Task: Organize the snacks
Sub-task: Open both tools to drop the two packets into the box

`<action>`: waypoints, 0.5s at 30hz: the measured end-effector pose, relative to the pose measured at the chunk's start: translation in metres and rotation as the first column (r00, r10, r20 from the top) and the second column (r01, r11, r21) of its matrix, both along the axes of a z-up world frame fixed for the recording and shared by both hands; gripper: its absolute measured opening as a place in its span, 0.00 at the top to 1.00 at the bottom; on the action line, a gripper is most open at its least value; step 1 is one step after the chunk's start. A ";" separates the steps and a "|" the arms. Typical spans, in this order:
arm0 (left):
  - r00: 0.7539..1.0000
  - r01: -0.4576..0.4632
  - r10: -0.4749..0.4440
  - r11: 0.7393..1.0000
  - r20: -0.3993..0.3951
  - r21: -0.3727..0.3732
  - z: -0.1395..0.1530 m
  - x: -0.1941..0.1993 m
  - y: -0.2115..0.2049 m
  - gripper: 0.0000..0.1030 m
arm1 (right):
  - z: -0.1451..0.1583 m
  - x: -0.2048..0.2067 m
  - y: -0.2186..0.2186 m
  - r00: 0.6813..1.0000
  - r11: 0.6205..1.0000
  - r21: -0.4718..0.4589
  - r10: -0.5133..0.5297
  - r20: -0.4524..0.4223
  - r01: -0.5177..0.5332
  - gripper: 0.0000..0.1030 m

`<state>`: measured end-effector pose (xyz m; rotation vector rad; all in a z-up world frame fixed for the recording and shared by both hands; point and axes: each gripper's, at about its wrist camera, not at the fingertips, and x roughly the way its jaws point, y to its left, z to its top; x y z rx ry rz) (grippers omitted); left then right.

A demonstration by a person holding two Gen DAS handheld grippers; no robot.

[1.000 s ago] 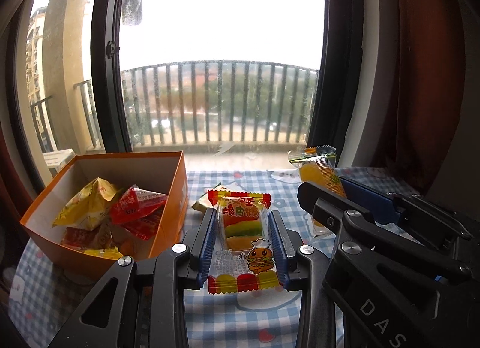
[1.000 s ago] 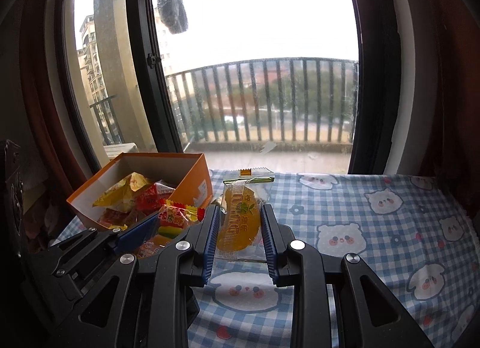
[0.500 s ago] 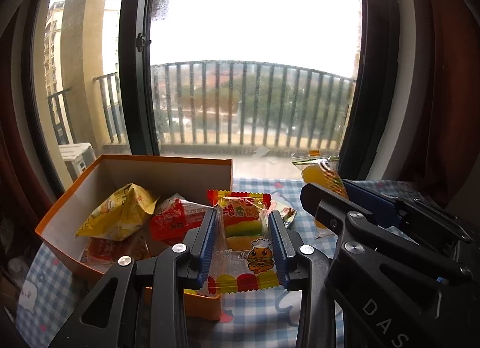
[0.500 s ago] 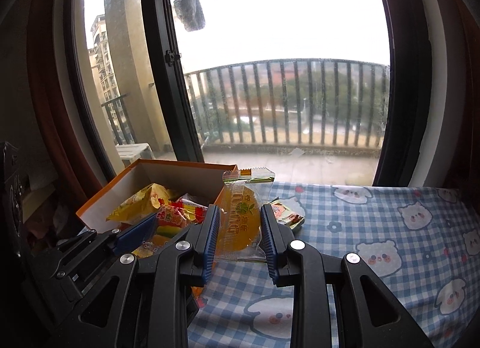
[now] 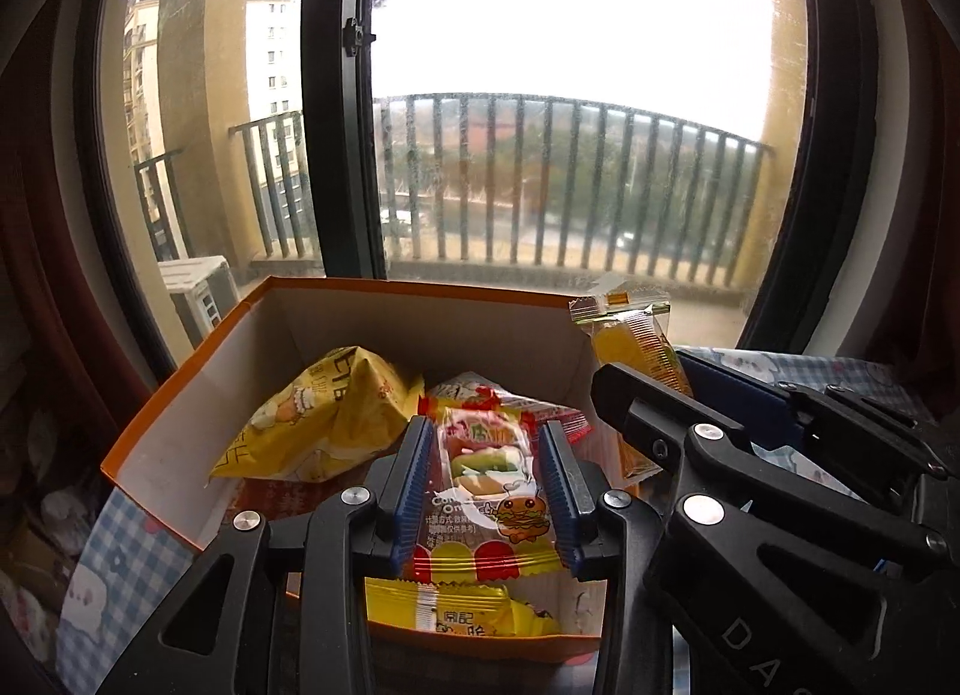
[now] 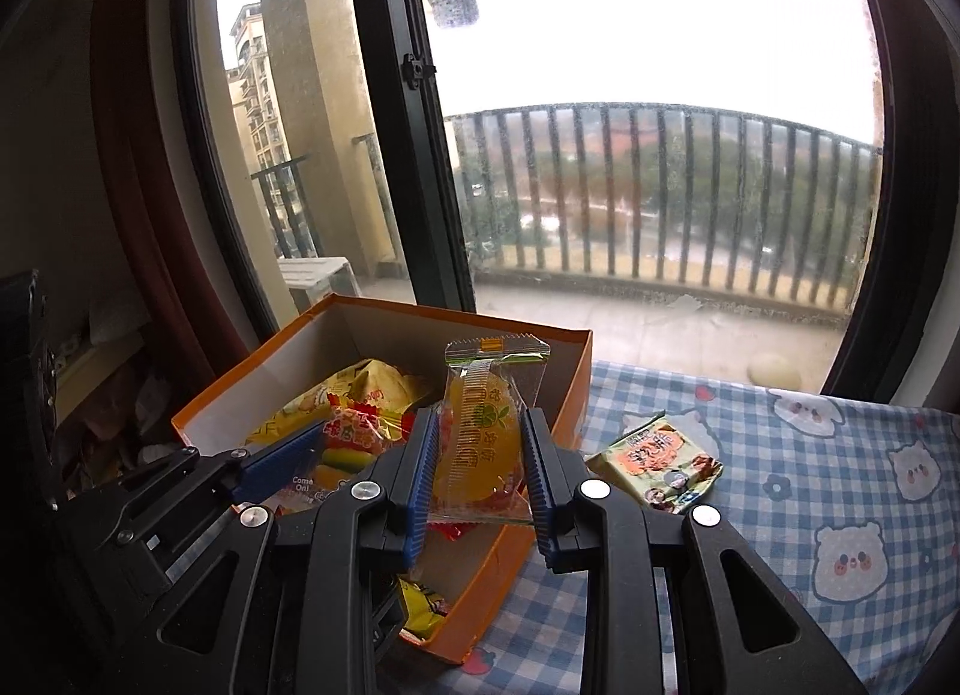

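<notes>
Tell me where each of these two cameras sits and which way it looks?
Left wrist view: sits on the left claw, looks forward and down along its fingers into the orange box toward the window; its burger candy packet and the right claw show.
Right wrist view: sits on the right claw, looks the same way from further right; its orange jelly packet and the left claw show.
Shared: box, both held packets, checked tablecloth, balcony railing.

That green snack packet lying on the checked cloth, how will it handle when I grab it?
The green snack packet looks flat and crinkled, so probably light and floppy. Its glossy film may slip between pads. Lying flat, it shouldn't roll.
</notes>
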<state>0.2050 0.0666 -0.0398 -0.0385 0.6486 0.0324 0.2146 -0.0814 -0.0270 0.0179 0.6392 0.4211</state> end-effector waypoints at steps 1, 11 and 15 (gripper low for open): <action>1.000 -0.009 0.009 1.000 -0.006 0.002 -0.002 0.002 0.004 0.63 | -0.003 0.004 0.003 1.000 1.000 0.005 0.011 -0.011 -0.011 0.70; 0.989 -0.112 0.115 0.993 -0.093 0.034 -0.025 0.008 0.029 0.24 | -0.032 0.022 0.035 0.993 0.995 0.009 0.103 -0.065 -0.102 0.68; 0.988 -0.119 0.119 0.993 -0.094 0.007 -0.023 0.004 0.032 0.13 | -0.034 0.023 0.036 0.985 0.988 0.038 0.150 -0.081 -0.147 0.57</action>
